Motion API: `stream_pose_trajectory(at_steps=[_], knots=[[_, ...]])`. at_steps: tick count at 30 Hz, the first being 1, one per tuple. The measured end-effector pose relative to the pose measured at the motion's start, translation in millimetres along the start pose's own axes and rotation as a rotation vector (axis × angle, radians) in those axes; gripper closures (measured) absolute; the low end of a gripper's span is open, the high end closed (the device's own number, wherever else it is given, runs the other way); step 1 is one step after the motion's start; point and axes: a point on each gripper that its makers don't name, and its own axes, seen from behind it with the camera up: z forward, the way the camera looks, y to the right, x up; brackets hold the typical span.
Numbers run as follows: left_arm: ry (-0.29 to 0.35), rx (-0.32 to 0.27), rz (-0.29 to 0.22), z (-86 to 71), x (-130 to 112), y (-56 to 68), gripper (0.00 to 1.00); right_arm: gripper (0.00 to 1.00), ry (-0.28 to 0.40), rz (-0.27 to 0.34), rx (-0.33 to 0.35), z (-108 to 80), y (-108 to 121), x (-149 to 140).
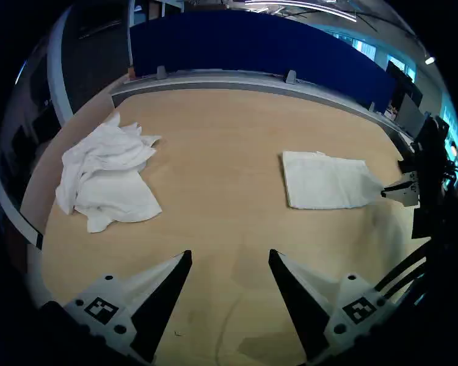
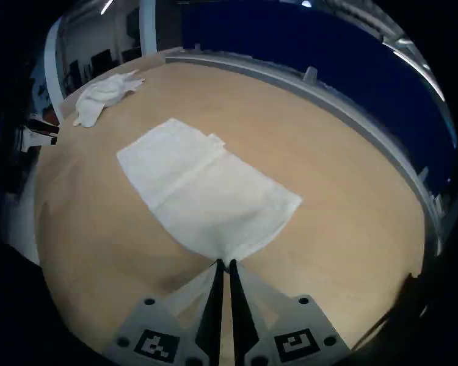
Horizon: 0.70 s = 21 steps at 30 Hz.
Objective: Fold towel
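Right fingers (image 2: 214, 305) pinch folded towel (image 2: 204, 195), crumpled heap (image 2: 104, 94) beyond.

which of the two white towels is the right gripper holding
The flat folded towel, pinched at its corner by the right gripper; the crumpled towel lies apart, untouched.

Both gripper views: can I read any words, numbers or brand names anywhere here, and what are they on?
No readable words or numbers anywhere.
Black-and-white square markers on the left gripper and right gripper: patterns, not letters.
No print visible: folded towel, crumpled towel, table.
Background furniture: too small and blurred to tell.
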Motion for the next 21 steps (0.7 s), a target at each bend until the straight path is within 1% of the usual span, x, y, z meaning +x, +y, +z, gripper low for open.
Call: stream_pose_trajectory(at_steps=[5, 11, 14, 21], knots=[[0.015, -0.002, -0.005, -3.1, 6, -1.7, 0.07, 0.93, 0.058, -0.022, -0.009, -10.4, 1, 36], [0.032, -0.001, -0.009, -9.2, 13, -6.1, 0.07, 0.93, 0.124, -0.048, -0.005, -19.5, -5, 79], [0.04, 0.0, -0.014, -11.5, 14, -9.3, 0.07, 0.93, 0.14, -0.061, -0.004, -20.8, -8, 93], [0.048, -0.004, -0.025, -16.8, 15, -12.8, 0.07, 0.93, 0.133, -0.099, 0.002, -17.6, -15, 102]])
